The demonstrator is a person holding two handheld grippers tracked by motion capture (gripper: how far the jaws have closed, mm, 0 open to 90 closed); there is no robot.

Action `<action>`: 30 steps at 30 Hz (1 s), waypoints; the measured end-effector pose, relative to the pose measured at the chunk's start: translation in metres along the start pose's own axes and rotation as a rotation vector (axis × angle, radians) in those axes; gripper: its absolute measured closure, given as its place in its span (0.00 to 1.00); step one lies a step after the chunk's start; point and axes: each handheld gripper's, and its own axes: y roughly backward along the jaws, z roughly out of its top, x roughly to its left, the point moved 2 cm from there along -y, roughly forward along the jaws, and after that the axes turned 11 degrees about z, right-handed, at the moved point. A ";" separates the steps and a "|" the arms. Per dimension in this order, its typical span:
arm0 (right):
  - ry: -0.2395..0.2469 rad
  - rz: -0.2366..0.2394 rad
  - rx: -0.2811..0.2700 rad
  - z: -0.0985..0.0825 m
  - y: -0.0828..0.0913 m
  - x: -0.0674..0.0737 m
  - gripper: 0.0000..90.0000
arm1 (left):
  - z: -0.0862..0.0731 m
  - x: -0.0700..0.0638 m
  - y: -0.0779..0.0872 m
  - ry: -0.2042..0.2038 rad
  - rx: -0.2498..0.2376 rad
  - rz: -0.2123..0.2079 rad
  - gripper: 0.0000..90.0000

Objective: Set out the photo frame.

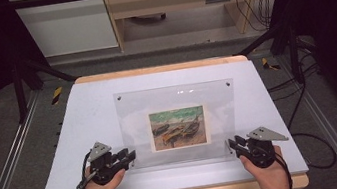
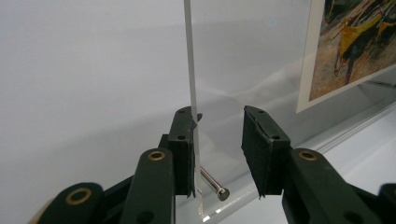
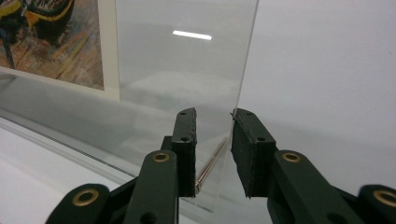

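One clear acrylic frame (image 1: 175, 104) stands on the one white table (image 1: 84, 117), with a single painted print (image 1: 179, 128) of boats inside it. Two small metal studs (image 1: 228, 84) show at its top corners. Two hand-held grippers: the left hand-held gripper (image 1: 130, 156) and the right hand-held gripper (image 1: 233, 144).

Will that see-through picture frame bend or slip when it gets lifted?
The picture frame looks like stiff clear plastic, so it probably won't bend. Its glossy faces may slip between the pads. Standing upright on a thin edge, it could tip if pushed.
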 end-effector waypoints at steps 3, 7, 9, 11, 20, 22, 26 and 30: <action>-0.002 0.001 0.003 -0.001 0.001 0.001 0.79 | -0.001 0.000 0.001 0.001 0.004 -0.006 0.71; -0.001 0.000 0.008 -0.003 0.002 0.002 0.79 | -0.003 0.000 0.002 -0.005 0.008 -0.011 0.71; -0.004 0.001 0.009 -0.004 0.003 0.003 0.79 | -0.004 -0.001 0.003 -0.009 0.010 -0.011 0.71; 0.001 -0.001 0.013 -0.005 0.003 0.003 0.79 | -0.005 -0.002 0.003 -0.008 0.012 -0.011 0.71; 0.003 0.002 0.022 -0.008 0.005 0.005 0.79 | -0.007 -0.004 0.004 -0.027 0.019 -0.008 0.69; 0.008 -0.001 0.024 -0.009 0.005 0.005 0.78 | -0.008 -0.004 0.005 -0.030 0.022 -0.009 0.69; 0.004 0.001 0.030 -0.010 0.006 0.007 0.78 | -0.009 -0.004 0.005 -0.038 0.026 -0.013 0.69; 0.008 0.003 0.037 -0.012 0.007 0.007 0.78 | -0.011 -0.005 0.006 -0.050 0.031 -0.018 0.68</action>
